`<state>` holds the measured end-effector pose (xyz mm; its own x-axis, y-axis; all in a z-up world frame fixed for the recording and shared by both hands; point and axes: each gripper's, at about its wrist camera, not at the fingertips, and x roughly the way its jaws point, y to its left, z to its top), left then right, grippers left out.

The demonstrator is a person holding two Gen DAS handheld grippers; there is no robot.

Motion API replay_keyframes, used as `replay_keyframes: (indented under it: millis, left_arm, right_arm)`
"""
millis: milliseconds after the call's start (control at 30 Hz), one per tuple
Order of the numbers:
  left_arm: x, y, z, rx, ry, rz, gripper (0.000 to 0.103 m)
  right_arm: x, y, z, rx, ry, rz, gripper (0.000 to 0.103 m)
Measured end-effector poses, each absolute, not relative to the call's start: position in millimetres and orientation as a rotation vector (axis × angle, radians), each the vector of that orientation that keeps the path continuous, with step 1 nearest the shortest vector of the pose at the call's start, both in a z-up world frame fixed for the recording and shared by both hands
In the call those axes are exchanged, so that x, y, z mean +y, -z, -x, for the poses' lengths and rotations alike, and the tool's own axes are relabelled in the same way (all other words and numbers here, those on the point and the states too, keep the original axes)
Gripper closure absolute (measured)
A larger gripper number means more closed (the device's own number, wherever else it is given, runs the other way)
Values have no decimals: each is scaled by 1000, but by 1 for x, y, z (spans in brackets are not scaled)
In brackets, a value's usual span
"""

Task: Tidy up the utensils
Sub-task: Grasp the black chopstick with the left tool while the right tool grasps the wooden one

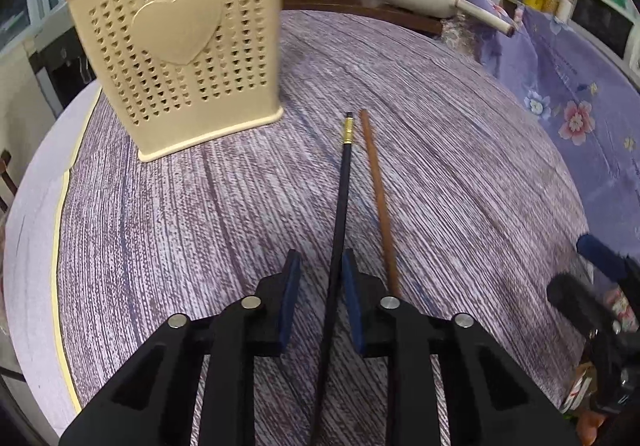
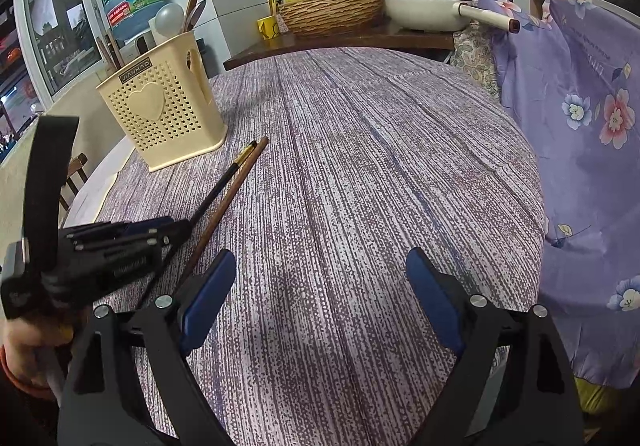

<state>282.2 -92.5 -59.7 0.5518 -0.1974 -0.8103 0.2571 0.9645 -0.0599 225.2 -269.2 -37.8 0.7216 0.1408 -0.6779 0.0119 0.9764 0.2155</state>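
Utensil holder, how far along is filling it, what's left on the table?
Done: the cream utensil holder already stands with spoons and chopsticks in it. In hand: the left gripper straddles the black chopstick, jaws not yet closed on it. Left: that one and the brown chopstick lying beside it. The right gripper is open and empty.

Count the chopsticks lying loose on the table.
2: the black chopstick runs between the left gripper's open jaws, and the brown chopstick lies just right of it. More utensils stand in the holder.
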Motion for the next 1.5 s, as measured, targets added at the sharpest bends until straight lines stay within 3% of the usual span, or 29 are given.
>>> replay_keyframes:
  millis: [133, 233, 933, 1000, 1100, 1133, 1167, 1367, 1500]
  left_arm:
    - [-79, 60, -287, 962, 267, -8, 86]
    - [-73, 60, -282, 960, 240, 4, 94]
    - [16, 62, -211, 942, 119, 281, 95]
    - [13, 61, -213, 942, 128, 267, 91]
    - [9, 58, -216, 940, 157, 263, 70]
    - [10, 57, -215, 936, 152, 250, 59]
    - [8, 56, -216, 930, 149, 237, 55]
    - [23, 54, -224, 925, 124, 190, 54]
    - [22, 49, -241, 914, 119, 135, 54]
  right_arm:
    - [-268, 40, -226, 770, -71, -215, 17]
    - [-267, 41, -228, 773, -74, -215, 17]
    - [-214, 39, -261, 830, -206, -108, 17]
    - [-202, 37, -276, 843, -211, -66, 17]
    - [-183, 30, -303, 845, -191, 1, 23]
    - [-179, 30, -312, 852, -183, 18, 25]
    - [-175, 31, -324, 861, -165, 37, 28]
    - [-175, 46, -370, 936, -63, 0, 47]
    - [-174, 53, -379, 947, -32, -9, 51]
